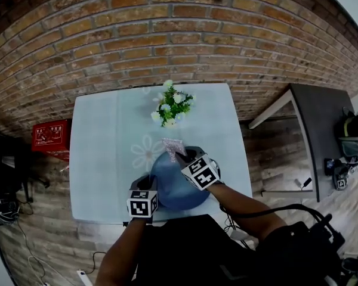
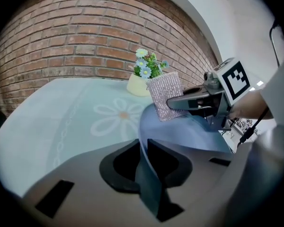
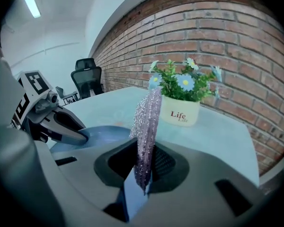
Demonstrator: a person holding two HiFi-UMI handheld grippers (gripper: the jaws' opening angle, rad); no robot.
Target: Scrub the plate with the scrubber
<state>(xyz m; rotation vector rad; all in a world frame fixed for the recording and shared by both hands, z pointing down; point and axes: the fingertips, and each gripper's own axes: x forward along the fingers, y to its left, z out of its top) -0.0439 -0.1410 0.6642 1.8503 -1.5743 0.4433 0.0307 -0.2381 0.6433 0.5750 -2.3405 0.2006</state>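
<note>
Between the left gripper's (image 2: 143, 149) jaws, one blue plate (image 2: 189, 134), pinched by its near rim. In the right gripper (image 3: 144, 156), one silvery scrubber (image 3: 146, 122), clamped upright at that plate's far rim. Beyond both, one flower pot (image 3: 180, 112) on the table (image 1: 101, 148).

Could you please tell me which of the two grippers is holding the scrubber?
The right gripper: its jaws are closed on the silvery scrubber, whereas the left gripper grips the blue plate by its rim.

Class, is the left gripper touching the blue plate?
Touching. In the left gripper view, the left gripper pinches the rim of the plate between its jaws.
</note>
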